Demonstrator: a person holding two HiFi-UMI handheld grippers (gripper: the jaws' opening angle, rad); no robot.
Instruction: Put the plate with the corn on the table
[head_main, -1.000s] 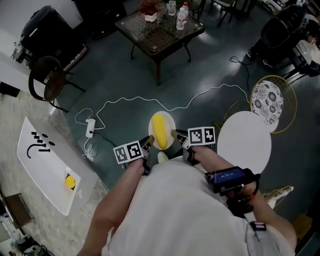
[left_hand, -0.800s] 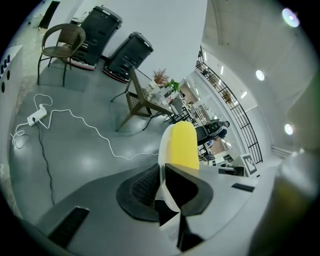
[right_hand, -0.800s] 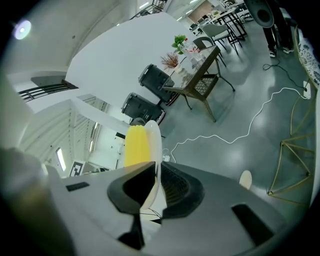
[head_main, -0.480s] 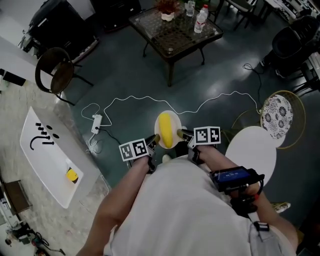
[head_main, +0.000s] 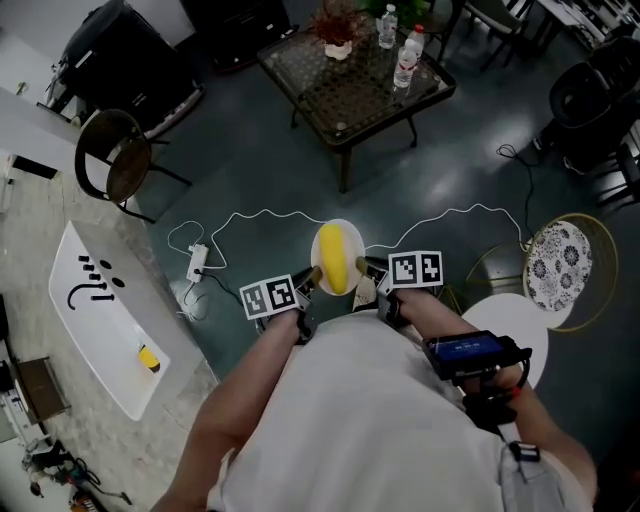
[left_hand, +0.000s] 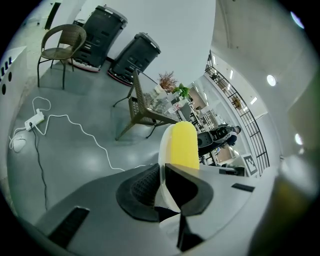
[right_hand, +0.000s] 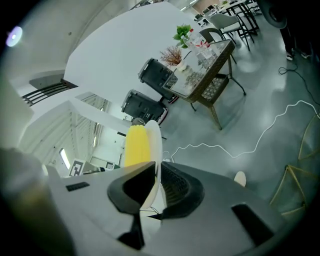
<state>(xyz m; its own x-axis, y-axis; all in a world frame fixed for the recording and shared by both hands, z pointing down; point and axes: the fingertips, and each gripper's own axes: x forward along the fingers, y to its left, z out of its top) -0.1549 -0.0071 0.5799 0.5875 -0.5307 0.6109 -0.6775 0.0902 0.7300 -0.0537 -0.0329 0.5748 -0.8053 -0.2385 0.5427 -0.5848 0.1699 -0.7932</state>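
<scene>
A white plate (head_main: 340, 234) with a yellow corn cob (head_main: 335, 260) on it hangs in the air in front of the person, above the grey floor. My left gripper (head_main: 311, 277) is shut on the plate's left rim, and my right gripper (head_main: 364, 268) is shut on its right rim. In the left gripper view the plate (left_hand: 163, 151) stands edge-on between the jaws with the corn (left_hand: 182, 145) beyond them. The right gripper view shows the plate (right_hand: 154, 142) pinched the same way, corn (right_hand: 135, 145) to its left. A dark glass-topped table (head_main: 352, 76) stands further ahead.
The table carries bottles (head_main: 406, 52) and a dried plant (head_main: 340, 22). A white cable (head_main: 262, 216) and a power strip (head_main: 196, 263) lie on the floor below the plate. A wicker chair (head_main: 115, 165) stands left, a white counter (head_main: 100, 320) near left, round stools (head_main: 558, 265) right.
The view has shifted so the glass table sits nearer and more central; the round stools slid toward the lower right. Both grippers keep their hold on the plate.
</scene>
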